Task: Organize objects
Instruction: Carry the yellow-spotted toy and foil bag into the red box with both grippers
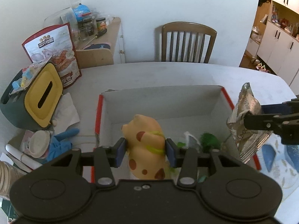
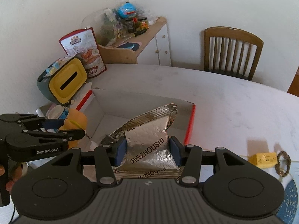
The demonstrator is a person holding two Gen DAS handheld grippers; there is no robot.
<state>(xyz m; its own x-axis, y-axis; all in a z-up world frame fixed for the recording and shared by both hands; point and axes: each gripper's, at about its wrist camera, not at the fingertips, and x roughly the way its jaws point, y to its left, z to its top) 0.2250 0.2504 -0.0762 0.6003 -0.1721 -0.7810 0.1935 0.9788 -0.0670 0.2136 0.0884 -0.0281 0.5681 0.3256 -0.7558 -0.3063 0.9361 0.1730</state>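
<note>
At the left of the left wrist view we see a yellow-faced dark green tissue box, a red-edged printed snack pouch behind it and a blue soft toy lying below them; these are not yet sorted. In the lower centre, our left gripper is clamped on a cream-coloured plush animal with brown spots and a yellow-green ribbon, held above the open white cardboard box with red edges. Inside the box, at its lower right part, something green and a pale wrapper already lie, so we judge that a part of the sorting is done. At the right edge, our right gripper is closed on a crinkled silver foil packet printed ZHOUSHI, just at the right wall of the box. In the right wrist view, lower right, a small yellow block and a brown braided ring rest on the white table. Both held things, and these, must yet go in.
</note>
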